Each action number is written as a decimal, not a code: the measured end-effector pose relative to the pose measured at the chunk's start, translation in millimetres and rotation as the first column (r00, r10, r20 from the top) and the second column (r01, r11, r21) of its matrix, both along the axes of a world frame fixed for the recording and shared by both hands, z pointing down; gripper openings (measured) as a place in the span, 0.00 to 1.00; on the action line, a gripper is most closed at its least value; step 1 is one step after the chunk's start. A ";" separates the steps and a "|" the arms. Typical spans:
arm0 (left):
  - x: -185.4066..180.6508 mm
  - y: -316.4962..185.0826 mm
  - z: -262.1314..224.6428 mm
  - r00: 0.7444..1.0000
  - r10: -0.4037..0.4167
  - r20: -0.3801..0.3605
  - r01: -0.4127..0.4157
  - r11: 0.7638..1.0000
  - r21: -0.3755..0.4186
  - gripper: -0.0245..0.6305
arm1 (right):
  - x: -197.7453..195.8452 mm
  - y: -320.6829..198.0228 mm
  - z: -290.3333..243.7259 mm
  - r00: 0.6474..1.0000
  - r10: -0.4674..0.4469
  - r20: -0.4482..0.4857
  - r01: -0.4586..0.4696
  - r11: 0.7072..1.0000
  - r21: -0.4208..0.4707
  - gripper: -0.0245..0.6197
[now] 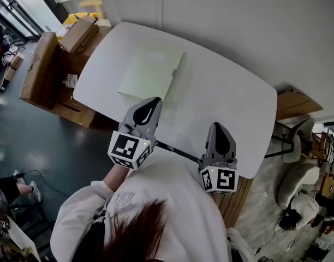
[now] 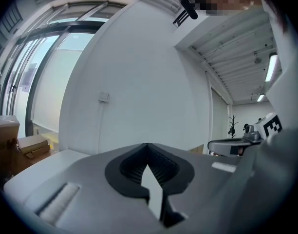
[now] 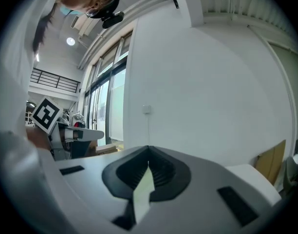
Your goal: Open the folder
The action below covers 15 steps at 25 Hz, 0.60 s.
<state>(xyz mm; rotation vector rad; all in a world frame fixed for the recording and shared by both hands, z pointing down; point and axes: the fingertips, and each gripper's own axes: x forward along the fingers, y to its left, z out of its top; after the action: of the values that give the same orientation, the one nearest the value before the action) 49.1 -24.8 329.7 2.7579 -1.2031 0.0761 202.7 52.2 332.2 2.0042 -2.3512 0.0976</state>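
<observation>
A pale green folder (image 1: 150, 74) lies flat and closed on the white table (image 1: 221, 100), toward its far left side. My left gripper (image 1: 155, 100) hovers at the folder's near edge with its jaws shut and nothing between them. My right gripper (image 1: 217, 125) is further right, over bare table near the front edge, away from the folder, and also shut and empty. Both gripper views look level at the white wall, and the folder is hidden in them. The left gripper (image 2: 147, 145) and the right gripper (image 3: 149, 148) each show jaws meeting at the tip.
A wooden cabinet (image 1: 39, 70) with a cardboard box (image 1: 78, 33) stands left of the table. The wall runs close behind the table's far edge. A wooden panel (image 1: 295, 103) and pale chairs (image 1: 298, 146) are at the right. The person's white sleeves fill the bottom of the head view.
</observation>
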 end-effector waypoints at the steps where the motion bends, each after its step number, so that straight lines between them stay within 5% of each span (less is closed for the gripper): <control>1: 1.4 -0.2 0.0 1.000 -0.004 -0.005 0.004 1.000 0.000 0.05 | 1.6 -1.2 1.1 1.000 0.000 0.002 0.000 1.000 0.002 0.05; 15: -5.9 -0.5 5.8 0.999 -0.040 0.000 0.040 0.999 -0.020 0.05 | -4.0 -7.2 4.1 0.999 -0.039 -0.006 0.039 0.999 -0.017 0.05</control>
<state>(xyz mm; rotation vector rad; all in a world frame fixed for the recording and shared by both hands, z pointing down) 43.2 -25.3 335.6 2.7155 -1.2497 0.0834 198.7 45.0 336.4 1.9469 -2.3762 0.1085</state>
